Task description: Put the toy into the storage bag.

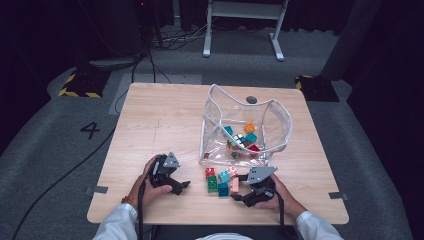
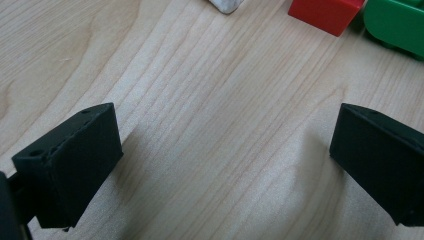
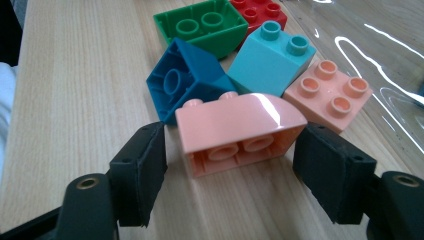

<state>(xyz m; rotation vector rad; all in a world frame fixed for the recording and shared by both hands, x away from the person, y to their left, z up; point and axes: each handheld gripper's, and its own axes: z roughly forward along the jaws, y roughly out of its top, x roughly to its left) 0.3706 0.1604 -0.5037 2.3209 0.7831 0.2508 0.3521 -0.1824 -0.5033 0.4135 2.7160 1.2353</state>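
Pink curved brick (image 3: 240, 132) lies on its side between right gripper (image 3: 232, 172) jaws, open, lined up to grab; left gripper (image 2: 222, 165) open, idle beside the bricks.

Dim room, with the pale wooden table (image 1: 160, 125) evenly lit from above. Glare streaks the clear plastic bag (image 3: 380, 45) at two o'clock. Close views are soft, shadows faint.

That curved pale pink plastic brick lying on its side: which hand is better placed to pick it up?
The right. The right gripper has its open jaws either side of the pink brick; the left gripper frames bare wooden table.
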